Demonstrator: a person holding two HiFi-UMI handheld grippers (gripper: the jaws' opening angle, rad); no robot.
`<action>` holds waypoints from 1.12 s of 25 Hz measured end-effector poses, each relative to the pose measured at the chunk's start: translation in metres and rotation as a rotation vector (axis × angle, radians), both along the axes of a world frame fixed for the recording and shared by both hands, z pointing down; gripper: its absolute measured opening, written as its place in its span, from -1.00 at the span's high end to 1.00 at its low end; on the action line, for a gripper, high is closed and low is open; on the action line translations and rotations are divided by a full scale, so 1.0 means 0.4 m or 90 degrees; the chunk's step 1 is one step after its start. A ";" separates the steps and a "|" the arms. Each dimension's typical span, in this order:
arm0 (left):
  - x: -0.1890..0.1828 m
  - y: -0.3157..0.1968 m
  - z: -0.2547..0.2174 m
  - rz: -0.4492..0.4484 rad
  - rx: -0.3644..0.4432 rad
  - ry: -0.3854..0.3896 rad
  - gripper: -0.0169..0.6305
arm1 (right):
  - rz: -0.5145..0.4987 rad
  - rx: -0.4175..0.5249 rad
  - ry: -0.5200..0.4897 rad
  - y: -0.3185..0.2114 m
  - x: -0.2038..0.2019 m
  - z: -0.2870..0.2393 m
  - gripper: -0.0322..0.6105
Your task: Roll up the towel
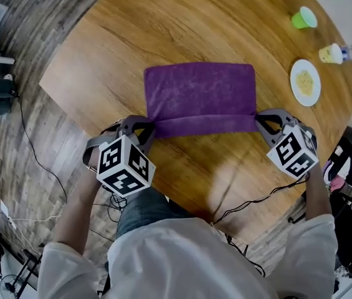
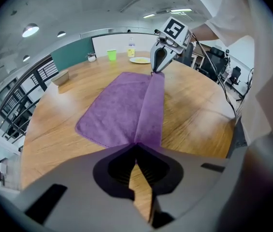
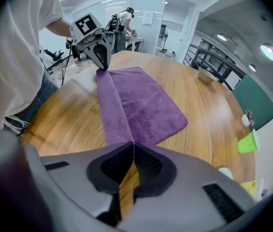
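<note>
A purple towel (image 1: 200,92) lies flat on the round wooden table (image 1: 182,23), its near edge lifted and folded back into a band (image 1: 204,124). My left gripper (image 1: 149,125) is shut on the band's left corner, and my right gripper (image 1: 256,116) is shut on its right corner. In the left gripper view the towel (image 2: 122,108) runs away from the closed jaws (image 2: 135,144) to the right gripper (image 2: 156,70). In the right gripper view the towel (image 3: 141,103) stretches from the jaws (image 3: 133,141) to the left gripper (image 3: 101,66).
At the table's far right stand a green cup (image 1: 303,18), a yellow cup (image 1: 331,53) next to a bottle, and a white plate (image 1: 305,81) of food. Cables hang off the near table edge (image 1: 250,198). A small bowl (image 2: 60,76) sits on the far side.
</note>
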State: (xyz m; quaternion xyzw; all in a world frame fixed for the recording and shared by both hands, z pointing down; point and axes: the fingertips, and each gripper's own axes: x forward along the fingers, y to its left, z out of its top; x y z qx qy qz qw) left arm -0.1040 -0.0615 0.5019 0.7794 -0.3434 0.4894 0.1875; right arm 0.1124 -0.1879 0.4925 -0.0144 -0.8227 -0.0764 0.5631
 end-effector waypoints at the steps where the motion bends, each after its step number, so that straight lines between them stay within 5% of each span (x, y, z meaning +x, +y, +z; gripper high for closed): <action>1: -0.001 -0.002 0.002 -0.001 0.003 0.002 0.90 | 0.005 0.001 -0.003 -0.002 0.000 0.002 0.87; 11: -0.016 0.002 -0.051 -0.007 0.033 0.014 0.64 | 0.039 0.050 -0.032 -0.006 0.041 -0.056 0.72; 28: 0.060 0.063 0.007 0.076 0.010 -0.023 0.72 | -0.120 0.032 0.036 0.108 0.041 0.029 0.69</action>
